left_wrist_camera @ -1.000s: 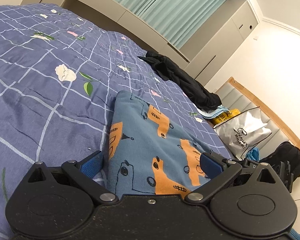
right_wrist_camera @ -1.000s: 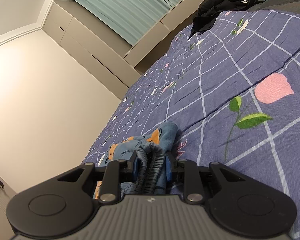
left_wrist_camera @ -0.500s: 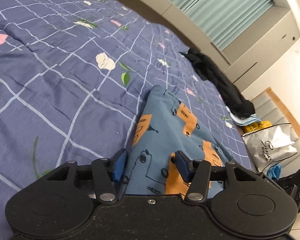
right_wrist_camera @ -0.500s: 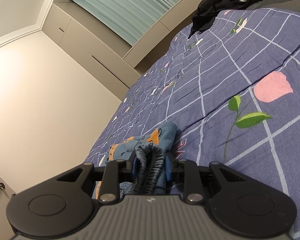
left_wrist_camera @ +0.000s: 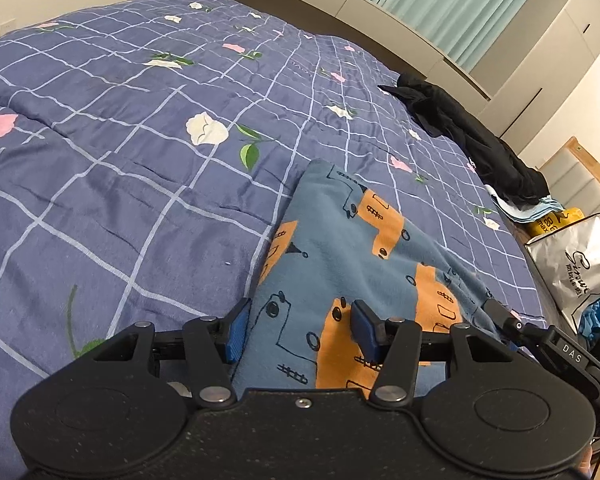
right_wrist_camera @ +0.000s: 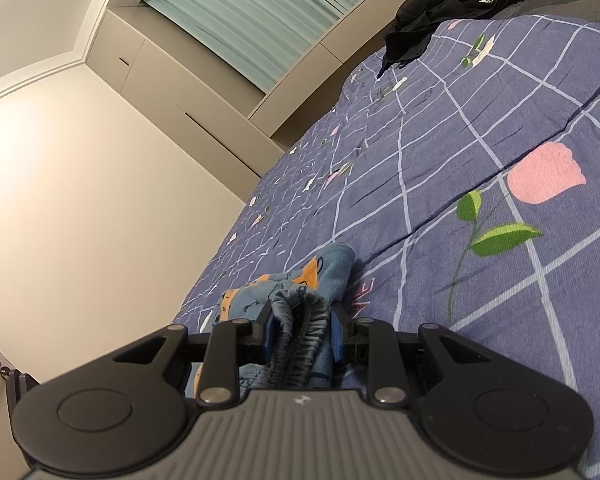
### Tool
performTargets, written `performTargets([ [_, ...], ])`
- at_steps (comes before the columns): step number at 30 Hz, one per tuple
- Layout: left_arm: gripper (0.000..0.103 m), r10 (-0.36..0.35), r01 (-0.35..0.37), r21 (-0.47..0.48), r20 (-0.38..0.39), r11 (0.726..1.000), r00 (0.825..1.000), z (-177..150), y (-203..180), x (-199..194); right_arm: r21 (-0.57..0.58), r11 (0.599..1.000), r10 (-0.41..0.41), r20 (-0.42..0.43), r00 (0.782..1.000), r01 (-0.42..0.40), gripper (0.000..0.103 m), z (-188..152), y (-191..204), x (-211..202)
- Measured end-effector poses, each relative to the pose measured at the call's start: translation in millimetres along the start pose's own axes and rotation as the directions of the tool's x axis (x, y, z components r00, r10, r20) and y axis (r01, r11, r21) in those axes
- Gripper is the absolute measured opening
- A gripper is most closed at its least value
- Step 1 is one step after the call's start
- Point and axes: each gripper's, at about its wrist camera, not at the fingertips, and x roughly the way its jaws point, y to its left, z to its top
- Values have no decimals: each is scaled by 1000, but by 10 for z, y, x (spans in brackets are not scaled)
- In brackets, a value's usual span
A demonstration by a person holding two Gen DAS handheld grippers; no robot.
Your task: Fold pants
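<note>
Blue pants (left_wrist_camera: 340,240) with orange and black prints lie on the bed, sloping up toward my left gripper (left_wrist_camera: 300,332). Its blue pads (left_wrist_camera: 236,332) stand half closed with a thick fold of the near edge held between them, and cloth spills past the right pad. In the right wrist view my right gripper (right_wrist_camera: 302,334) is shut on the gathered elastic waistband (right_wrist_camera: 300,320), with the rest of the pants (right_wrist_camera: 332,264) bunched just beyond it on the cover. The cloth under both grippers' bodies is hidden.
A blue checked bed cover (left_wrist_camera: 140,160) with flowers spreads left and far. Black clothes (left_wrist_camera: 472,140) lie at the bed's far right edge, and a white bag (left_wrist_camera: 580,264) stands on the floor beside it. A pale wall (right_wrist_camera: 100,200) borders the bed's other side.
My left gripper's jaws have narrowed from wide apart onto the pants' near edge, and it has risen and tipped to show more of the bed. The right gripper has not moved.
</note>
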Motion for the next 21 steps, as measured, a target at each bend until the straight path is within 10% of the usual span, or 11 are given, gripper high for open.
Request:
performTargets([
  [15, 50, 24, -24, -8, 10, 1000, 1000, -4, -57, -32, 2, 1000, 4, 2, 1000, -4, 29, 1, -2, -4],
  [21, 32, 40, -40, 3, 18, 999, 999, 32, -66, -59, -23, 999, -29, -5, 1000, 29, 29, 18, 85, 2],
])
